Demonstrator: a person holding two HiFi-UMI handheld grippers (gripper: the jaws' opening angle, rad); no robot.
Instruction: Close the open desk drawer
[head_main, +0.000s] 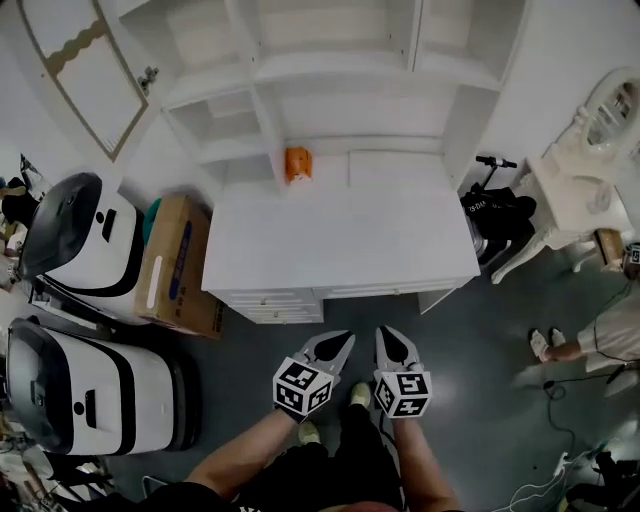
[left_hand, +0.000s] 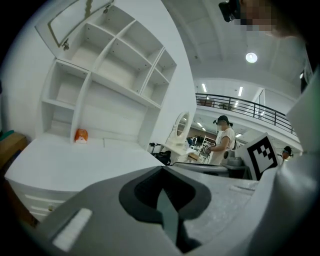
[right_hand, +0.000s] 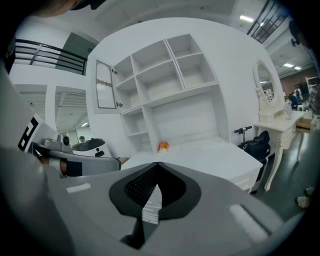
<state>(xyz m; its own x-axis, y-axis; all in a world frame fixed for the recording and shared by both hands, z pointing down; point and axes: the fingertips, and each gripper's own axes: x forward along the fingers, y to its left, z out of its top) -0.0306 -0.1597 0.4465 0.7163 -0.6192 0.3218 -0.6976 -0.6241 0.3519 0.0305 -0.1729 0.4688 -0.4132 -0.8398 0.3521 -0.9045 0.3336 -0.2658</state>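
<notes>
The white desk (head_main: 340, 240) stands ahead of me under its shelf hutch. Its drawer stack (head_main: 270, 303) sits below the front edge at the left, and the top drawer front juts out a little past the desktop. Both grippers hang side by side in front of the desk, short of the drawers. The left gripper (head_main: 343, 340) is shut with nothing in it, its tips meeting in its own view (left_hand: 162, 169). The right gripper (head_main: 386, 334) is also shut and empty (right_hand: 157, 165). The drawer fronts (left_hand: 30, 202) show low at the left in the left gripper view.
A small orange object (head_main: 297, 163) sits at the back of the desktop. A cardboard box (head_main: 175, 265) and two white machines (head_main: 75, 240) stand left of the desk. A black bag and scooter (head_main: 497, 213), a white vanity (head_main: 590, 140) and a person's feet (head_main: 545, 345) are at the right.
</notes>
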